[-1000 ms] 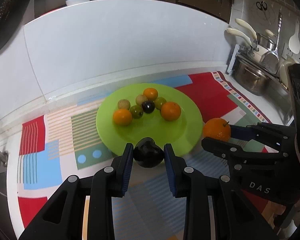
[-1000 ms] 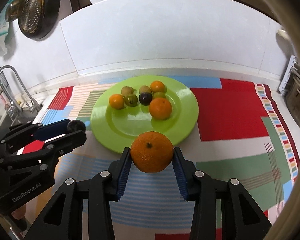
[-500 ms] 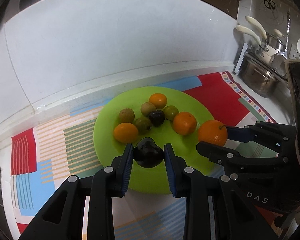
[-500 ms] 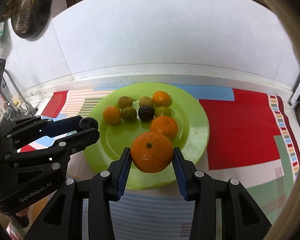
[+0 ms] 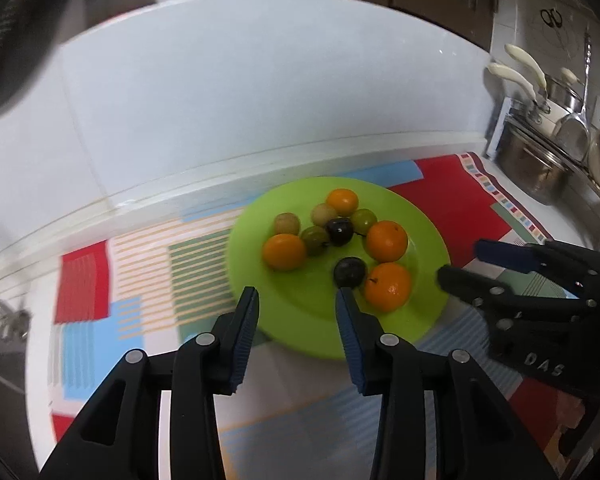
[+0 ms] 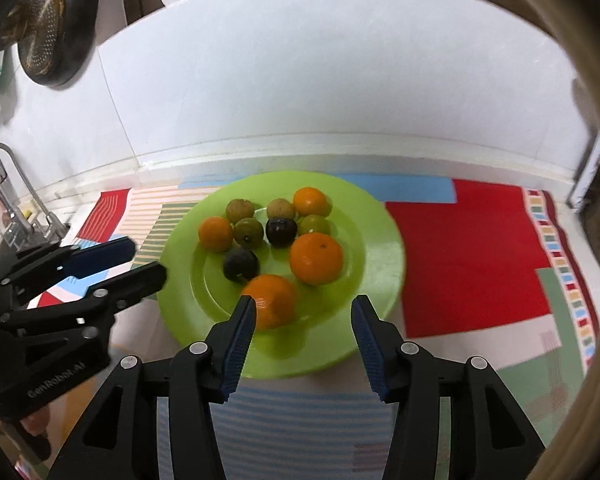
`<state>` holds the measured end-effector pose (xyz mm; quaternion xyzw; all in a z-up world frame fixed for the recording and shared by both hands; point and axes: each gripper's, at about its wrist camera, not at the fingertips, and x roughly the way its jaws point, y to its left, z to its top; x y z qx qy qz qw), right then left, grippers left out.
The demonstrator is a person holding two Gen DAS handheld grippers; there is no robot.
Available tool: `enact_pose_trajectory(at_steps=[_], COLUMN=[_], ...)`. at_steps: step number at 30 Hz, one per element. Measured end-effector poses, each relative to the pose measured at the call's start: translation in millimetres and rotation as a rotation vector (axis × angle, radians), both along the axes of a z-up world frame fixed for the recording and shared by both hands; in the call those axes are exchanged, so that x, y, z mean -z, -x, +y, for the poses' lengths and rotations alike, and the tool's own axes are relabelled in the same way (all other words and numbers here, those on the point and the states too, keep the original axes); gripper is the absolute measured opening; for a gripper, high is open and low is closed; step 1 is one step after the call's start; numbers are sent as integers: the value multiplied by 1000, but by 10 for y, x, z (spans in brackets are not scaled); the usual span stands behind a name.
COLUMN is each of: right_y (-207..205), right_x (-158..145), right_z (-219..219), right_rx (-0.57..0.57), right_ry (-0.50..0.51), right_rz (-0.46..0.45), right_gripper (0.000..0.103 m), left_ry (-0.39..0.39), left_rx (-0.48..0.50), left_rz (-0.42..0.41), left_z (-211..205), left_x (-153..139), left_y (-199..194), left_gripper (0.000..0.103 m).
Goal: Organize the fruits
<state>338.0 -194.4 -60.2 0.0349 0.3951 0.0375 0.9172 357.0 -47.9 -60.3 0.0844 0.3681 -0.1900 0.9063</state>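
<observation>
Release step: left claw (image 5: pixel 296 300) jaws just opened, empty, smooth dark round plum (image 5: pixel 350 272) now on the glossy lime-green round plate (image 5: pixel 432 304), right claw (image 6: pixel 303 310) likewise just opened off the dimpled orange mandarin (image 6: pixel 274 300) beside it; next, both back away.

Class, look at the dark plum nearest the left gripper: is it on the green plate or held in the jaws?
On the plate. The dark plum rests on the green plate beyond the left gripper, whose jaws, just opened, stand apart and empty.
</observation>
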Motion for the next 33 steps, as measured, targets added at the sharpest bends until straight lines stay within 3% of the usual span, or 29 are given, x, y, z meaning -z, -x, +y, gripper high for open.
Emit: enact_pose_trajectory(at_steps=[2,4,9,12,22,24,33], right_y=[121,250,599,826,1459,1585,2110], right_x=[-65,-135,-315,-439,-715,-755,-935], right_z=[-11,-26,-7,22,137,131,63], right_rx=[19,42,70,86,135,151,127], right_ry=[4,2,-11,-12,23,25,29], right_rz=[-18,-31,-74,-112,-195,-213,-276], right_gripper=[51,58,60,67,70,74,74], left_ry=[0,2,30,39,55,51,67], left_rx=[-24,-37,-51,-61,-96,-93,-156], left_rz=[-21,-42,-94,-136,-256,-276,-325], left_z=[48,92,201,274,438,447,399], left_x=[-78,-168,-384,-518,-834,-882,-1001], left_y=[128,275,604,829,1450,1574,2141], left_gripper=[44,49,58,64,87,87,94])
